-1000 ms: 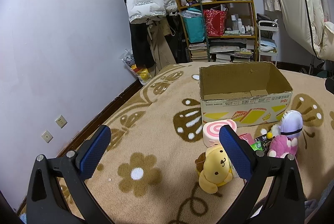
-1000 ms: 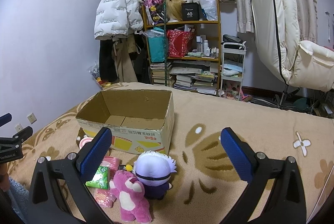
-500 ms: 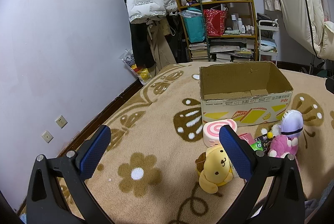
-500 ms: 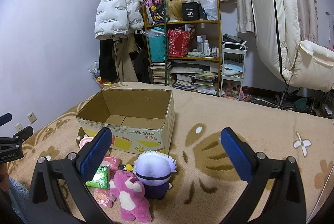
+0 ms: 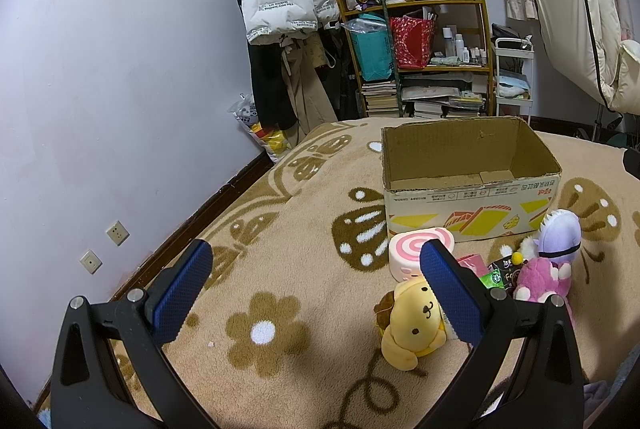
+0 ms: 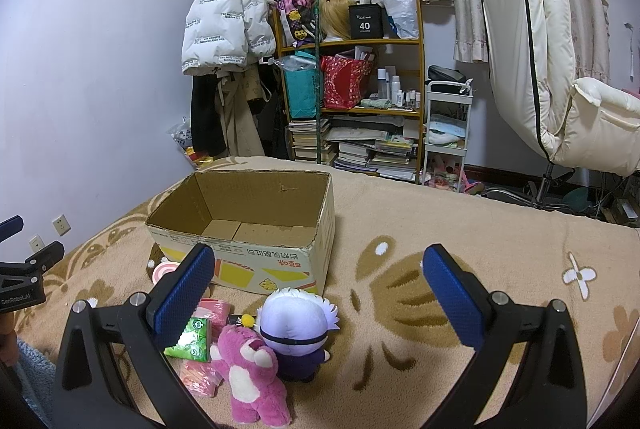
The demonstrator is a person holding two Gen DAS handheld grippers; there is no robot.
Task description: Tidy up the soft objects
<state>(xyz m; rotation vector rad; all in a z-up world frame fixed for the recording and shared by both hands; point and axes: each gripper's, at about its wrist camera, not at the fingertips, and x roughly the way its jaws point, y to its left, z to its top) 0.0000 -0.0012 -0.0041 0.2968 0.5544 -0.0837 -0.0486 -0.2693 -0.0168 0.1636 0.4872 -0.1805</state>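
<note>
An open cardboard box (image 5: 468,185) sits on a beige blanket with brown flower and butterfly patterns (image 5: 280,269), toward the blanket's far edge, its inside bare apart from the folded bottom flaps. A cluster of soft things lies on the blanket just in front of the box's printed near wall. In the left wrist view a pink swirl-patterned cushion (image 5: 416,251) lies against the box's near left corner, and a yellow dog plush (image 5: 414,329) lies on its back nearer the camera, partly behind the right finger of the left gripper (image 5: 316,293). That gripper hovers above the blanket with its blue-padded fingers spread wide and nothing between them. In the right wrist view a purple-bodied doll with a white-haired head and a dark blindfold band (image 6: 298,329) stands just in front of the box's near right corner, touching a pink bear plush (image 6: 250,369) that lies beside it. Next to the bear are a green packet (image 6: 192,337) and pink packets (image 6: 214,311). The right gripper (image 6: 316,293) is also held above the blanket, its fingers wide apart and holding nothing. Beyond the blanket's far edge stands a wooden shelf (image 6: 352,85) full of books and bags.
</note>
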